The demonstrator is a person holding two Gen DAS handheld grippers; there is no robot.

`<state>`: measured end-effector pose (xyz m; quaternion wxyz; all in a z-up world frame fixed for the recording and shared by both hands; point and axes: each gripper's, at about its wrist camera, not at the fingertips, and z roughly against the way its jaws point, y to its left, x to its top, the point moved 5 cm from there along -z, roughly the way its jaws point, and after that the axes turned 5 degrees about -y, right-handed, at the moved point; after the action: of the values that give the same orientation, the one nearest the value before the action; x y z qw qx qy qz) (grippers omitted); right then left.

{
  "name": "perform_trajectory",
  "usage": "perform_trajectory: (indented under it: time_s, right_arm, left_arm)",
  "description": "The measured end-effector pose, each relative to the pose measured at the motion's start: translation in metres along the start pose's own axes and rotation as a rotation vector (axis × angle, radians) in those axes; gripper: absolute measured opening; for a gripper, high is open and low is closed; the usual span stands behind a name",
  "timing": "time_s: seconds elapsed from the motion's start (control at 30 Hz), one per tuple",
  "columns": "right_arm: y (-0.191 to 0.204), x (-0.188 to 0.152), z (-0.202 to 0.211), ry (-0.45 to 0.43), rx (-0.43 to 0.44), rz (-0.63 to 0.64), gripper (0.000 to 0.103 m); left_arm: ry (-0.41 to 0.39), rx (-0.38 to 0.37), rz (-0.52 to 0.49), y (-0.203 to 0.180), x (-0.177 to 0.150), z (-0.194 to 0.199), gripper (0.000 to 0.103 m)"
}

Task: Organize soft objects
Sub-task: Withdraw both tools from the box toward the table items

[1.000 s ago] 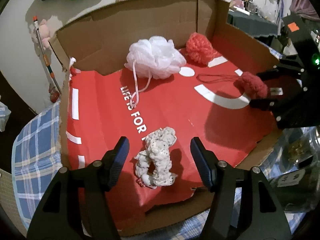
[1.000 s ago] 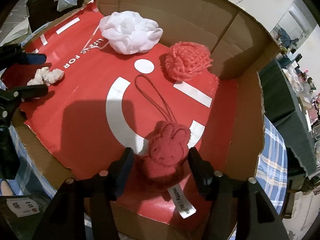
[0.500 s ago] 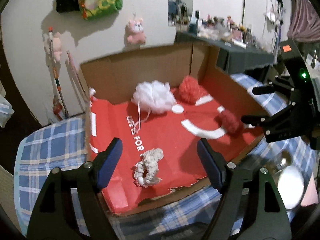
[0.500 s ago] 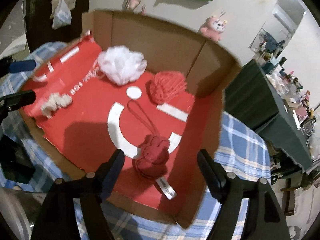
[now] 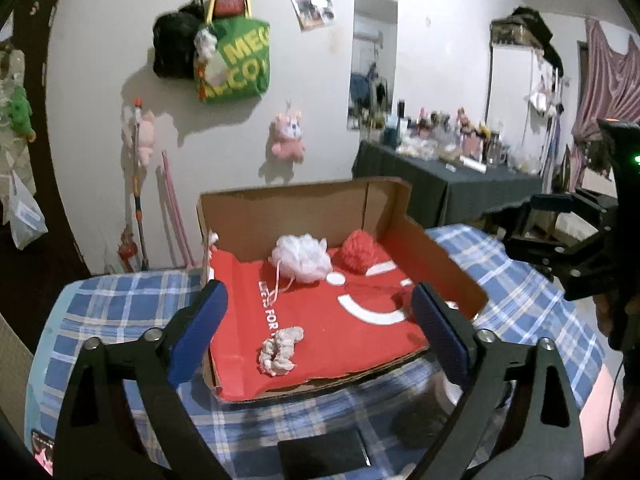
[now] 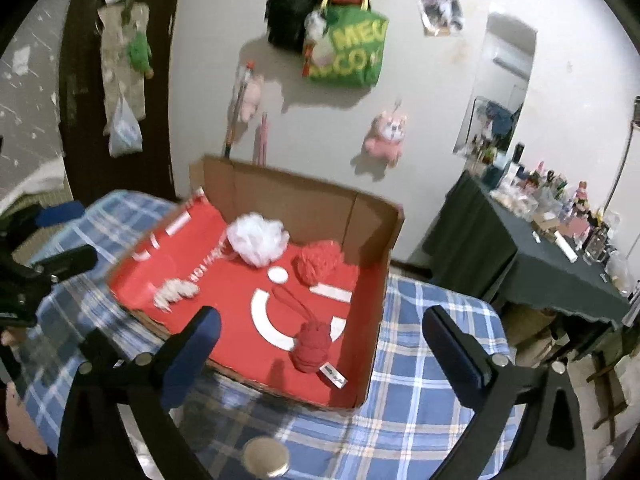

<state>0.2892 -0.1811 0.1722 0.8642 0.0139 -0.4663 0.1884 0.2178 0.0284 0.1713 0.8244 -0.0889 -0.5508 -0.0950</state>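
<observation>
Both grippers empty, fingers wide apart, held back from the box [image 5: 280, 216]. Left gripper [image 5: 320, 324]: in the left wrist view the white scrunchie [image 5: 279, 347] shows lower centre, in the gap between the fingers but beyond them, not touching. Right gripper [image 6: 320, 344]: in the right wrist view the red plush [image 6: 310, 347] with its white tag shows between the fingers, also past the tips, untouched; its loop cord runs up-frame toward the white dot. Box is open cardboard, front wall low, floor lined with a red printed sheet [image 6: 236, 292]. Inside: white pouf [image 5: 302, 257] and red pouf [image 5: 359, 249] side by side at the back wall, mid-frame, scrunchie near the front left edge, plush near the front right wall. All four well apart from each other. Box sits on a blue plaid cloth [image 6: 420, 360]. Behind: white wall with a green bag [image 5: 236, 60] upper centre and a pink plush [image 5: 289, 138] hanging below it; dark-clothed tabletop [image 6: 532, 248] with clutter at right.
</observation>
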Motion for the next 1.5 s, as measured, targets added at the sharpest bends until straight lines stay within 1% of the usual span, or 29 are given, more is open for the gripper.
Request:
perform_trajectory:
  time_s: [0.1, 0.23, 0.3, 0.37, 0.43, 0.6, 0.7, 0.8, 0.87, 1.03, 1.17, 1.37, 1.5]
  right_arm:
    - [0.006, 0.000, 0.033, -0.070, -0.008, -0.007, 0.103]
    - [0.012, -0.005, 0.070, -0.150, -0.016, -0.024, 0.103]
    - [0.016, -0.009, 0.087, -0.190, -0.016, -0.036, 0.103]
    - [0.020, -0.015, 0.107, -0.234, -0.013, -0.050, 0.103]
    - [0.024, -0.021, 0.123, -0.274, -0.021, -0.056, 0.103]
    - [0.037, -0.043, 0.160, -0.379, -0.074, -0.074, 0.103]
    - [0.043, -0.057, 0.176, -0.423, -0.079, -0.094, 0.103]
    - [0.047, -0.070, 0.186, -0.453, -0.098, -0.112, 0.103]
    - [0.048, -0.079, 0.191, -0.466, -0.108, -0.128, 0.103]
    - [0.051, -0.104, 0.195, -0.458, -0.102, -0.166, 0.103]
    - [0.056, -0.122, 0.192, -0.448, -0.102, -0.188, 0.103]
    - [0.066, -0.149, 0.185, -0.449, -0.151, -0.189, 0.103]
    - [0.069, -0.167, 0.172, -0.421, -0.159, -0.212, 0.103]
  left_arm:
    - [-0.063, 0.006, -0.002, -0.008, 0.003, 0.022, 0.098]
    - [-0.117, 0.000, 0.010, -0.019, 0.005, 0.048, 0.099]
    - [-0.151, 0.012, 0.011, -0.025, 0.003, 0.063, 0.100]
    - [-0.185, 0.018, 0.006, -0.032, 0.000, 0.078, 0.103]
    - [-0.210, 0.022, 0.003, -0.038, -0.004, 0.090, 0.103]
    - [-0.278, 0.034, -0.019, -0.057, -0.018, 0.122, 0.103]
    - [-0.310, 0.038, -0.020, -0.064, -0.027, 0.138, 0.103]
    - [-0.314, 0.034, -0.018, -0.068, -0.037, 0.147, 0.103]
    - [-0.314, 0.043, -0.014, -0.070, -0.046, 0.151, 0.103]
    - [-0.310, 0.050, -0.015, -0.076, -0.063, 0.153, 0.103]
    - [-0.283, 0.044, -0.006, -0.078, -0.080, 0.149, 0.103]
    - [-0.239, 0.051, 0.010, -0.078, -0.107, 0.141, 0.103]
    - [-0.194, 0.057, 0.026, -0.077, -0.124, 0.131, 0.103]
